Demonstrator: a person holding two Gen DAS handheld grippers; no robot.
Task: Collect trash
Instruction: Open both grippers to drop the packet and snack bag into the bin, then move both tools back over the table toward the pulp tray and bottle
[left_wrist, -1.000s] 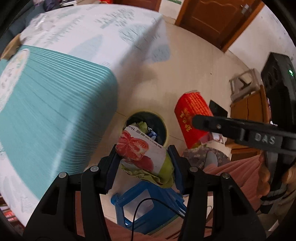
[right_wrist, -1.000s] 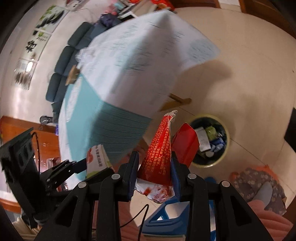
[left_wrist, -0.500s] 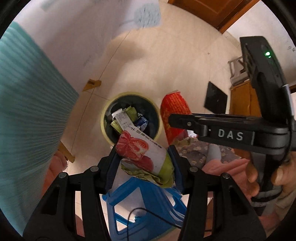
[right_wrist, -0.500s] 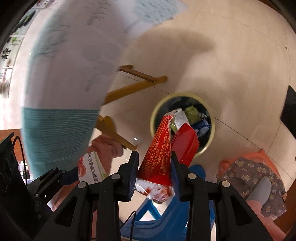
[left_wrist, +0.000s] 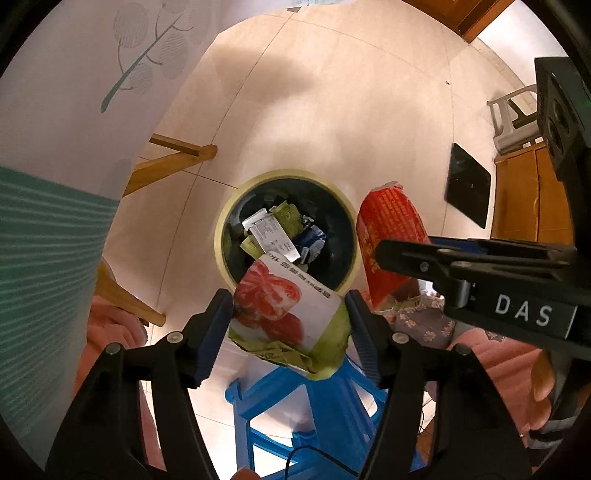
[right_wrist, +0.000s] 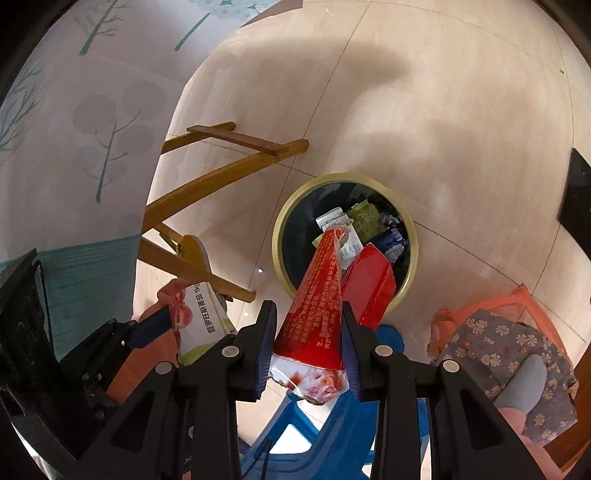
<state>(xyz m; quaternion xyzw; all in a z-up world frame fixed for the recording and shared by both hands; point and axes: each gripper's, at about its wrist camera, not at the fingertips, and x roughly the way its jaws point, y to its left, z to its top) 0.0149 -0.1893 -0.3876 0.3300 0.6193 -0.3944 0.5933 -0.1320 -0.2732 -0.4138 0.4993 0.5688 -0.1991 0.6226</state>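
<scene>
A blue plastic stool (left_wrist: 325, 402) stands on the pale tiled floor (left_wrist: 332, 110), close to a floral slipper (right_wrist: 498, 343). Wooden table legs (right_wrist: 221, 173) reach out from under a white tablecloth printed with trees (right_wrist: 92, 129). A flat black panel (left_wrist: 467, 184) lies near a wooden cabinet (left_wrist: 528, 199) and a grey stool (left_wrist: 513, 118).

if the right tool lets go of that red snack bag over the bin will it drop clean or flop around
The red snack bag is creased and tapers to a crumpled tip, so it is probably thin, floppy film. It looks empty and light, so it may flutter rather than drop straight. The right tool holds it partly over the bin, so it likely lands inside.
</scene>
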